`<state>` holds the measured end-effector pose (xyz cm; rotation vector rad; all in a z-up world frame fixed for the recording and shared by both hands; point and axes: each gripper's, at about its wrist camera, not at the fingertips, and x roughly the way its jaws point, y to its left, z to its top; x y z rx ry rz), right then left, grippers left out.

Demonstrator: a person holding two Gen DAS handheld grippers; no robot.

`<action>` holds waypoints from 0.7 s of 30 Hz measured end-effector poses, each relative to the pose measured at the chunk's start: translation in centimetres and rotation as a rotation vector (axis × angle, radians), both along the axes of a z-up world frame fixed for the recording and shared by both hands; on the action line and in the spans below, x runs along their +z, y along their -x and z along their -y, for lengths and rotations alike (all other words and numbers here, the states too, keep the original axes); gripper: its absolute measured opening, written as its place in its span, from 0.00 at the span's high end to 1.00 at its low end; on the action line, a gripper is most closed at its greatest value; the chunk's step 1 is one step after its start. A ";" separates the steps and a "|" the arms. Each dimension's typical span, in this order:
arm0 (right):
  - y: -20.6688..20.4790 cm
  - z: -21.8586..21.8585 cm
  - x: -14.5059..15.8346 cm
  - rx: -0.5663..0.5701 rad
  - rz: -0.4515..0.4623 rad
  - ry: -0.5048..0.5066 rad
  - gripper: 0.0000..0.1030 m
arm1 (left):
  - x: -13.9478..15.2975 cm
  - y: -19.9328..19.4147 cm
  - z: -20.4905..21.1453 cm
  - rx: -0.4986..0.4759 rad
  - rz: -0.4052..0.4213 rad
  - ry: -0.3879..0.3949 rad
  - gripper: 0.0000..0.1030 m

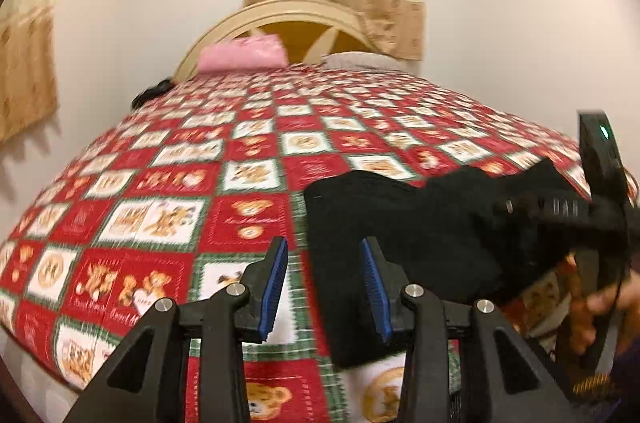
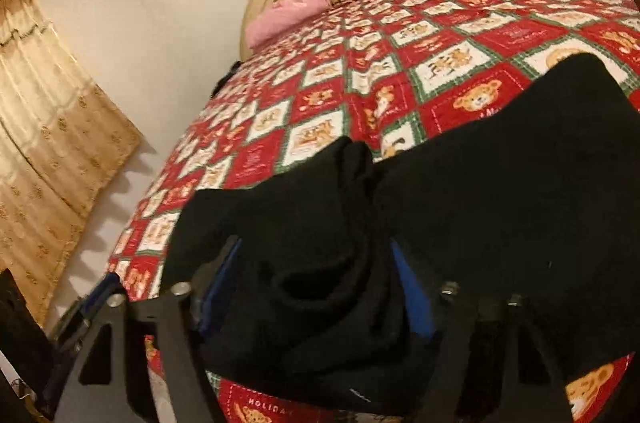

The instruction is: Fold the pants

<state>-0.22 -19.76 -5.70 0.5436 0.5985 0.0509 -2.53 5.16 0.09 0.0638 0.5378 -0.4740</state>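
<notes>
The black pants (image 1: 420, 223) lie crumpled on the red and white teddy-bear quilt (image 1: 248, 151), near the bed's front right. My left gripper (image 1: 324, 247) is open just left of them; its blue pads (image 1: 276, 283) are apart with only quilt between. A hand (image 1: 600, 307) at the right edge holds the other tool's black housing (image 1: 600, 159), which reaches into the cloth. In the right wrist view, my right gripper (image 2: 316, 275) is shut on a bunched fold of the pants (image 2: 500, 191), which fills the gap between its blue pads (image 2: 414, 299) and hides the fingertips.
A pink pillow (image 1: 242, 53) and a grey one (image 1: 360, 61) rest against the cream headboard (image 1: 296, 19). A small dark object (image 1: 154, 91) sits at the bed's left edge. Beige curtains (image 2: 52, 143) hang on the wall to the left.
</notes>
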 end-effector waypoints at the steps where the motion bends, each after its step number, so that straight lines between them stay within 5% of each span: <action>1: -0.3 -0.5 -0.3 0.023 -0.020 0.018 0.66 | -0.3 -0.1 -0.5 0.015 -0.025 0.017 0.61; 7: 1.0 -5.0 0.8 0.057 0.015 0.375 0.77 | -1.5 -0.7 -1.2 0.053 -0.110 0.062 0.61; 14: 5.1 -1.6 6.1 0.025 0.180 0.419 0.77 | 0.0 -1.3 -0.1 0.039 -0.068 0.047 0.61; 18: 7.1 3.0 6.7 -0.085 0.129 0.454 0.77 | 0.4 -1.9 2.0 -0.013 -0.062 0.041 0.61; 21: 6.8 6.8 5.4 -0.143 0.050 0.355 0.77 | 0.6 -2.0 3.7 -0.048 -0.060 0.034 0.61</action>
